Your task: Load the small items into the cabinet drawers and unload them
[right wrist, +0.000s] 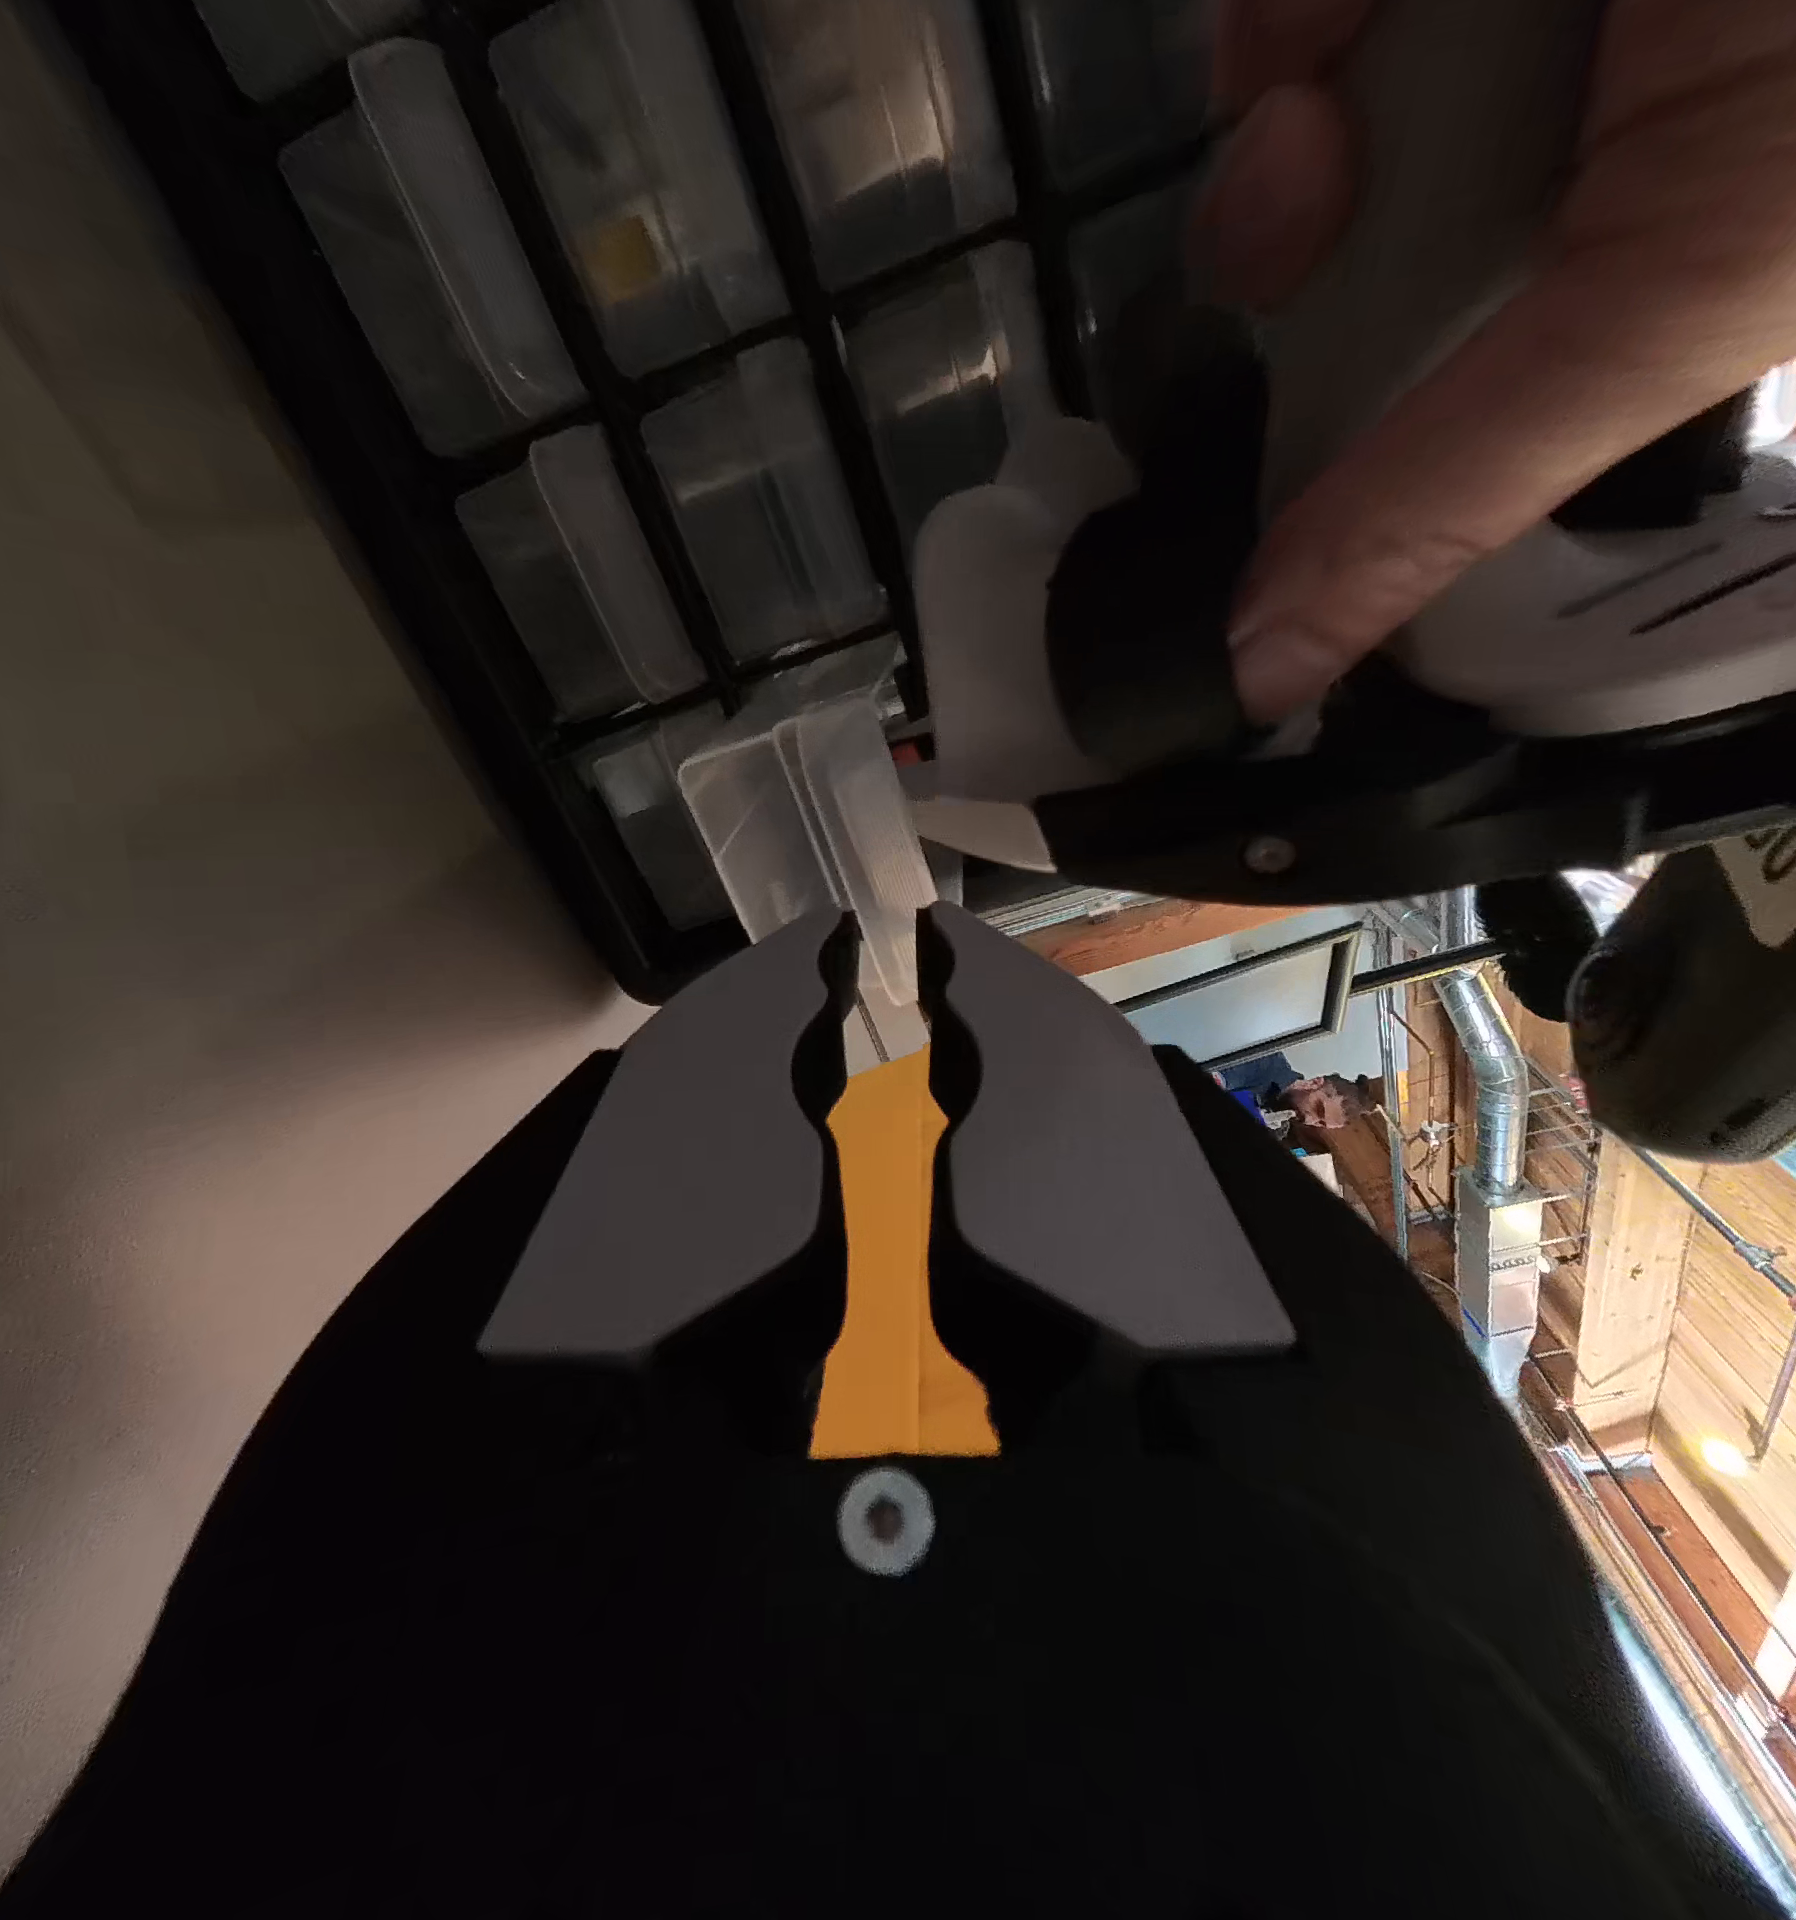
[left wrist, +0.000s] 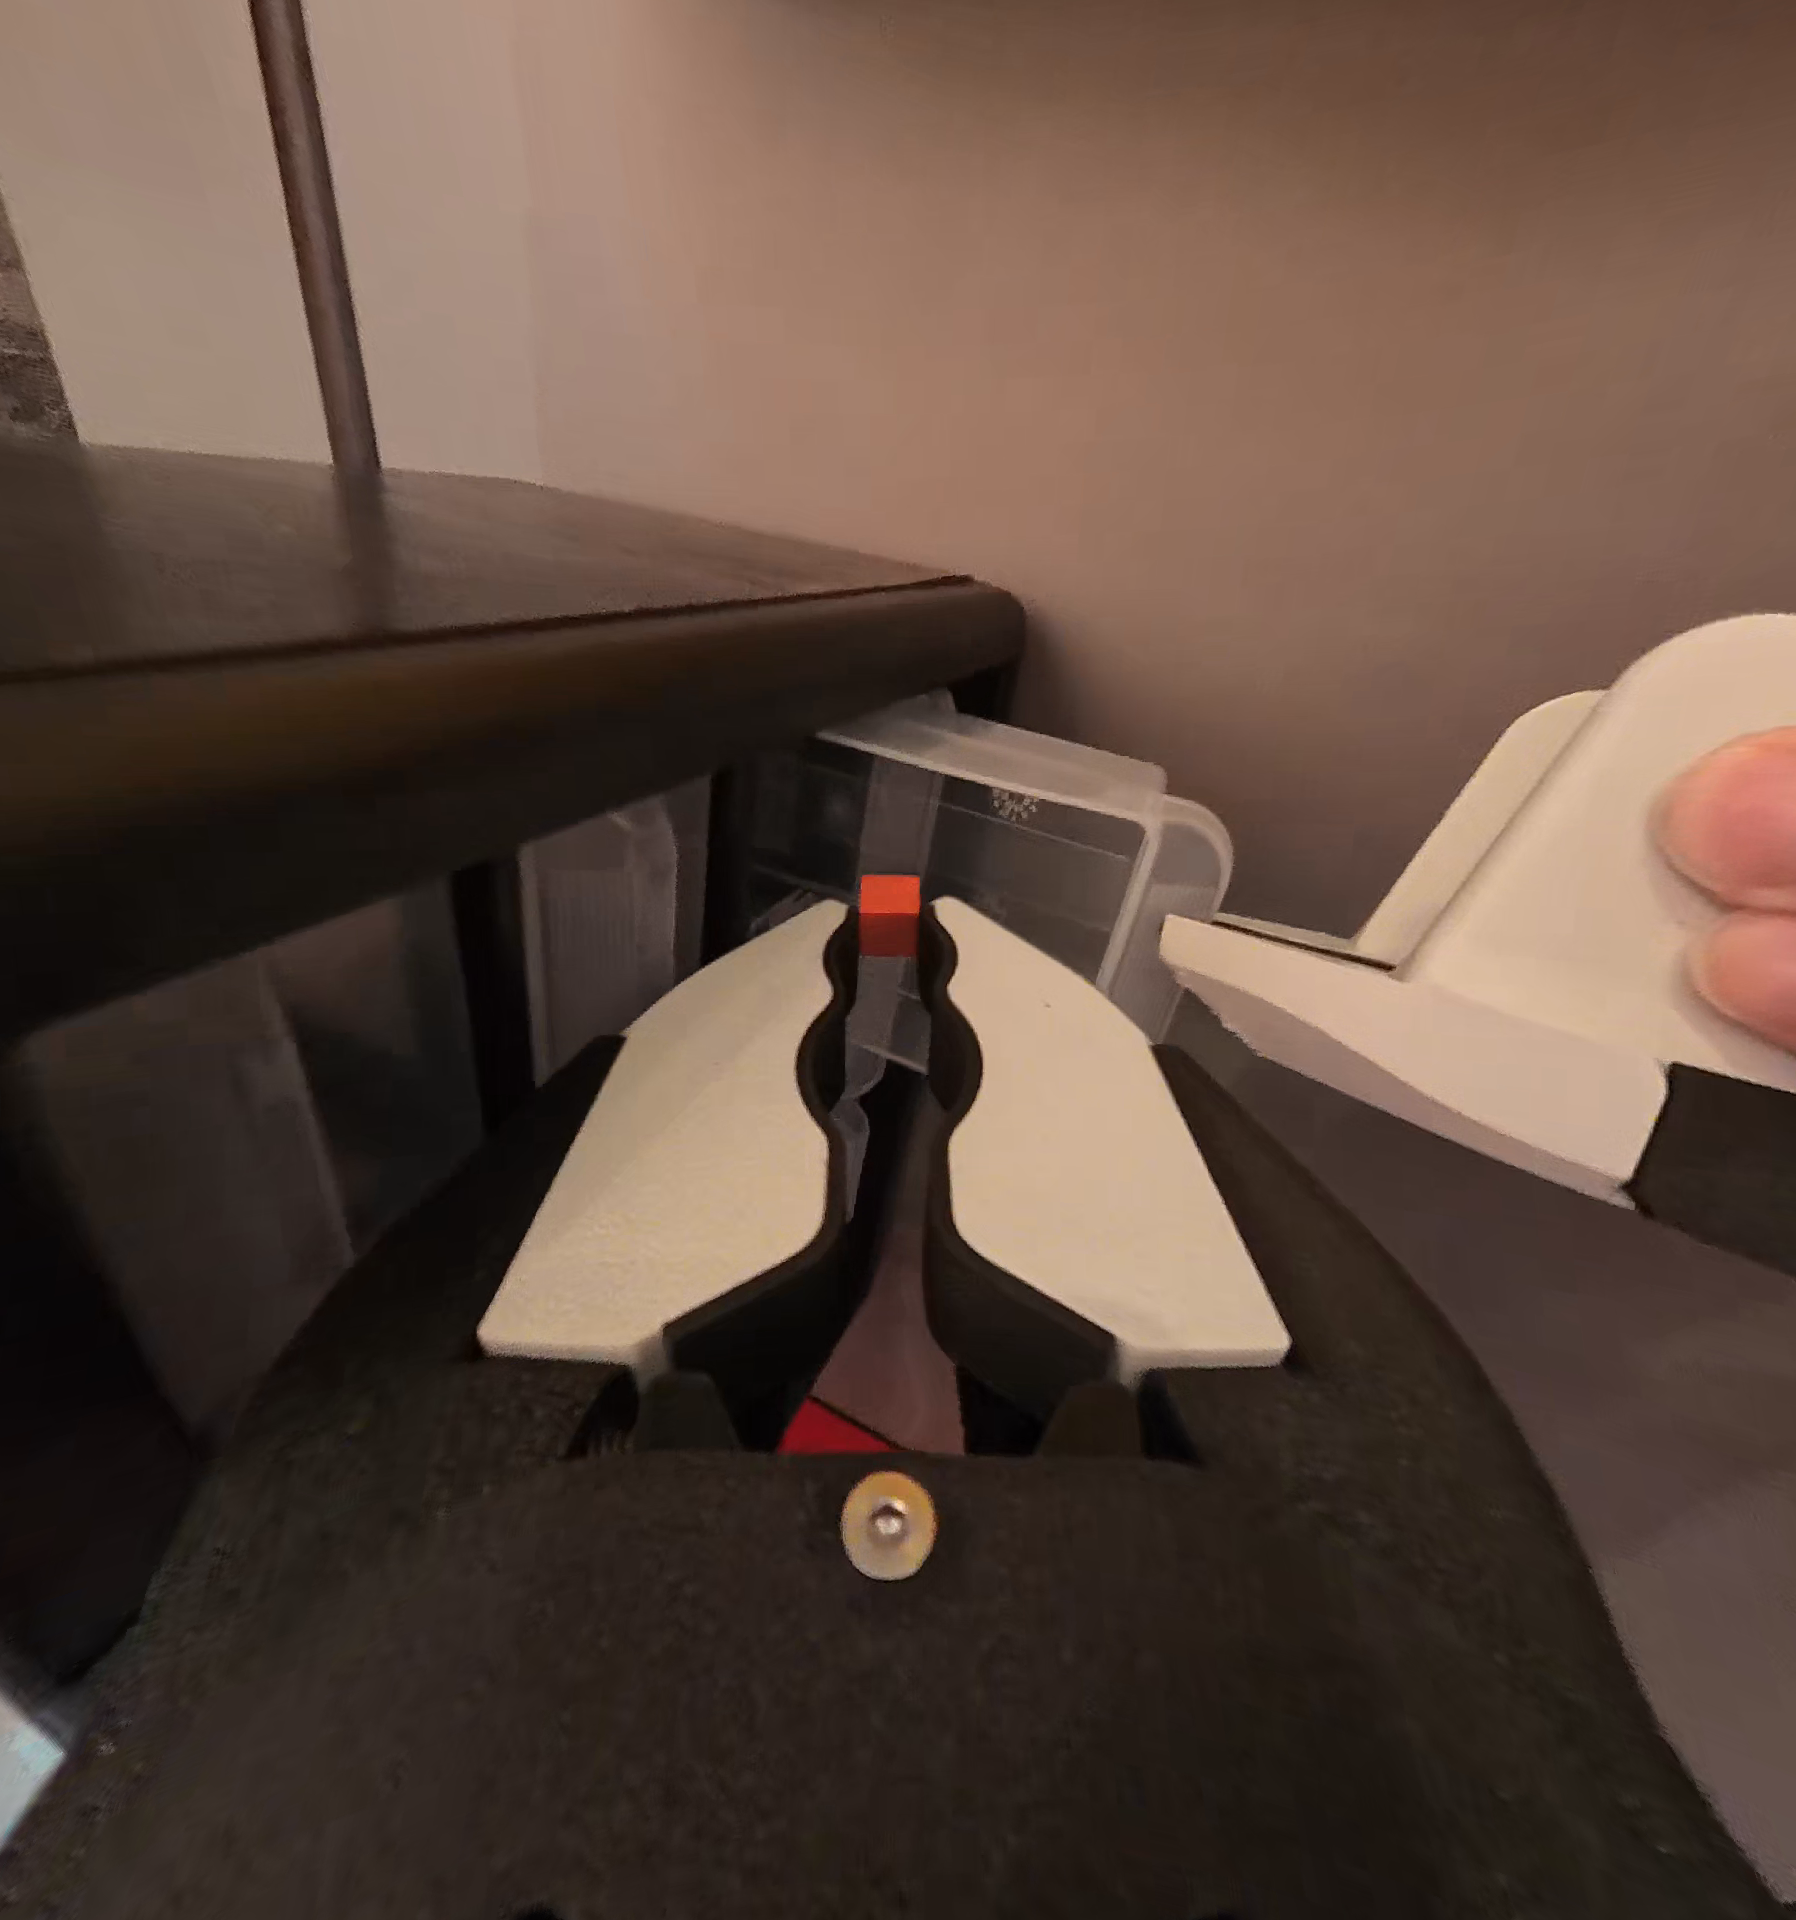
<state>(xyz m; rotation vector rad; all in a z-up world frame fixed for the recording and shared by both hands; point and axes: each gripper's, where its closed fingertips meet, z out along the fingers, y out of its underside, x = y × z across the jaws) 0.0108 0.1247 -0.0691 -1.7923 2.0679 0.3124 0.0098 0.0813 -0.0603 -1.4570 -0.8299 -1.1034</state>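
the left gripper (left wrist: 892,914) pinches a small orange cube (left wrist: 890,912) over the clear plastic drawer (left wrist: 1039,831), which the right gripper (right wrist: 889,935) holds open by its handle tab, ready for loading.

A plain beige-grey wall (left wrist: 1289,364) fills the upper part of the left wrist view, brighter toward the upper left. A thin grey pole (left wrist: 317,239) rises at the upper left. In the right wrist view the same wall (right wrist: 146,727) takes the left side; at right, warm wooden planking (right wrist: 1704,1299) and a silver duct (right wrist: 1486,1081) show.
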